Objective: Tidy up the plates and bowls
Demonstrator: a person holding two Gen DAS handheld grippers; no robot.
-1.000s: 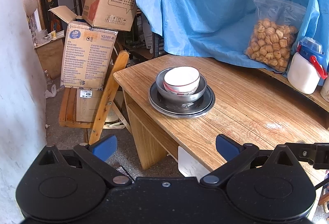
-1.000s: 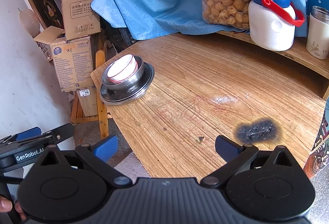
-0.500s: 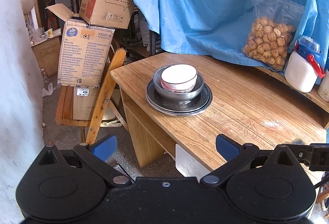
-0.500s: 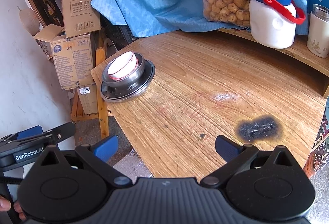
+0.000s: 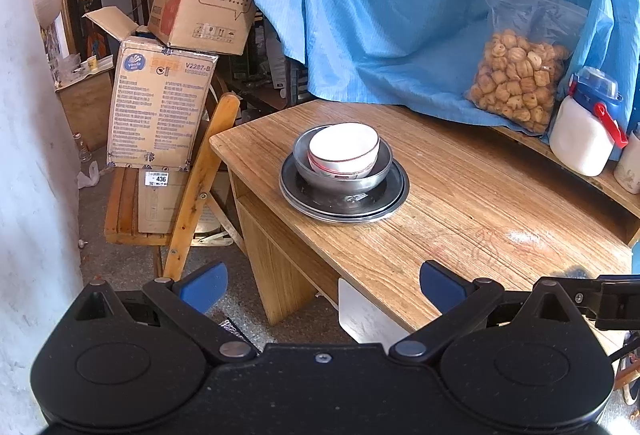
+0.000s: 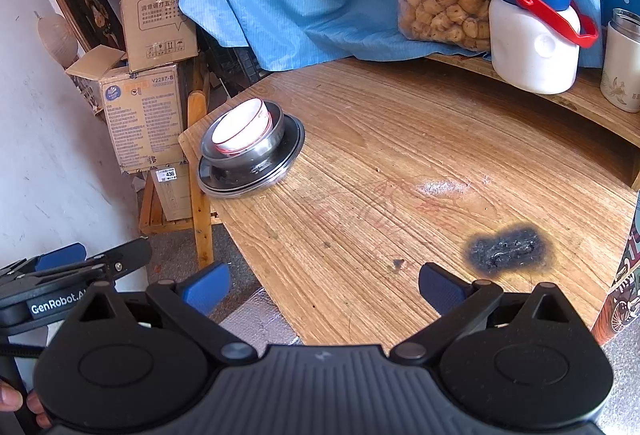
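Blue-padded left gripper [image 5: 320,285] and right gripper [image 6: 322,285], lower frame: both spread wide, empty. Wooden table [image 5: 460,203], grained, scorched patch. Centre frame: white ceramic bowl [image 5: 344,149] nested crooked in steel bowl [image 5: 342,171] on metal plates [image 5: 344,201] (slick rims; a pinch could slip, toppling the stack).

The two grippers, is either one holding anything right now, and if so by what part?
Nothing is held. The left gripper and right gripper are both open and empty, short of the stacked white bowl, metal bowl and metal plates.
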